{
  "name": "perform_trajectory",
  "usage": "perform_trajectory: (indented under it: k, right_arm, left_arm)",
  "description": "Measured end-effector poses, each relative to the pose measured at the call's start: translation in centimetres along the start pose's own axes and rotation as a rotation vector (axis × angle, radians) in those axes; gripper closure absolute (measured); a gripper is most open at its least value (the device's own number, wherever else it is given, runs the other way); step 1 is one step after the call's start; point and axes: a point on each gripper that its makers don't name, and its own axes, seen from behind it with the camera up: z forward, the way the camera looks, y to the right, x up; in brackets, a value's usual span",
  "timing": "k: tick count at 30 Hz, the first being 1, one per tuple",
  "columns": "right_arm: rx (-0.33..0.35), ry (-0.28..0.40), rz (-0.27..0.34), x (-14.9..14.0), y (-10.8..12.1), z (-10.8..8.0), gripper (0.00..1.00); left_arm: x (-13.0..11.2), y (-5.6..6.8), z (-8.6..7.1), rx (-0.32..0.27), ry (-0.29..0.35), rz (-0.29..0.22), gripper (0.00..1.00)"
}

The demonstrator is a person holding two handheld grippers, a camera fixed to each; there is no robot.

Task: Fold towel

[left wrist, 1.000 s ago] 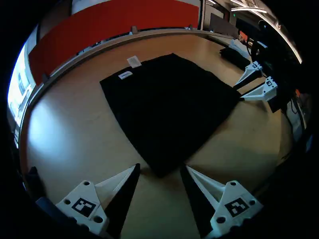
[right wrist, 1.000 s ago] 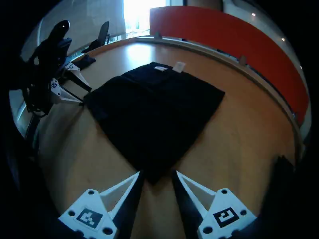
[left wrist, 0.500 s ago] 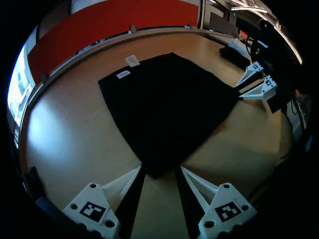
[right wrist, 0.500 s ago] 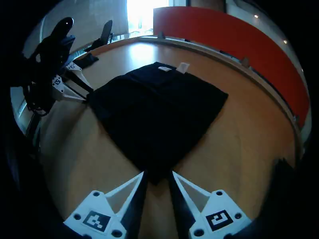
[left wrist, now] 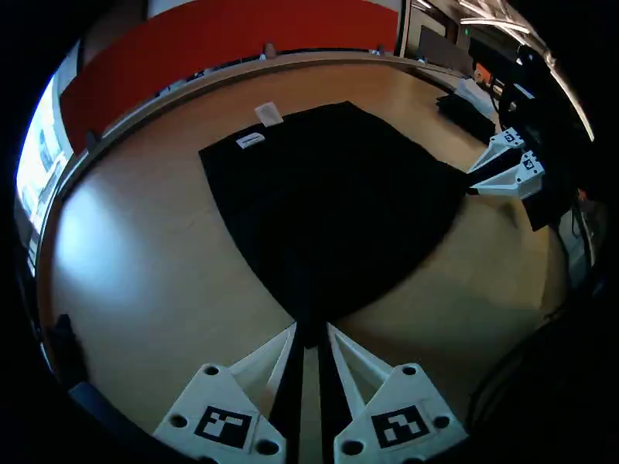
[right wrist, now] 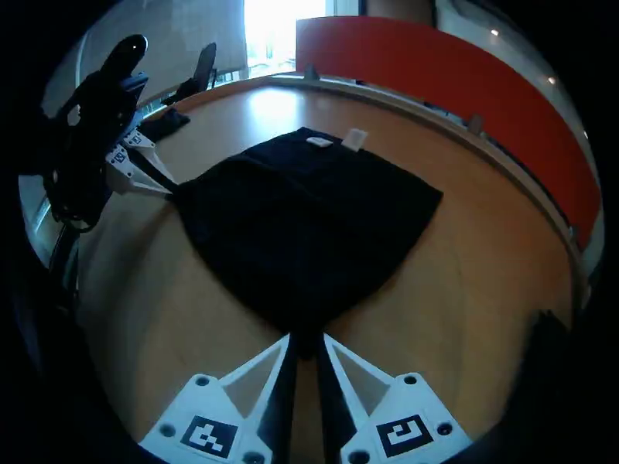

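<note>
Pale wooden counter point(left wrist: 131, 255) with a curved far edge takes up most of both views. A long red partition panel point(left wrist: 217, 39) stands behind it, along the upper part of the frame. Black cloth towel point(left wrist: 333, 201) lies spread at the centre of the counter, one corner pointing toward the bottom of each view. Left gripper point(left wrist: 312, 334), bottom centre of the left gripper view, has its fingers drawn narrow, pinching the near corner. Right gripper point(right wrist: 307, 340), bottom centre of the right gripper view, pinches its near corner likewise. Small white label point(left wrist: 249, 141) sits on the towel's far edge, upper left of centre.
</note>
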Motion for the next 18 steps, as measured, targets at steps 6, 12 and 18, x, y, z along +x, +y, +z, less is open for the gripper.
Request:
perform_trajectory:
  k: [6,12,18]
  right_arm:
    - [-0.006,0.016,0.009,0.6,0.4,-0.5,0.85]
    - [-0.015,0.029,0.005,1.2,0.8,-1.5,0.85]
    - [-0.03,0.053,0.0,2.7,1.2,-2.8,0.85]
  left_arm:
    - [0.3,0.3,-0.2,-0.001,0.007,-0.026,0.89]
    - [1.4,0.3,-1.2,0.011,0.03,-0.044,0.89]
    - [2.7,0.3,-2.5,0.019,0.052,-0.064,0.89]
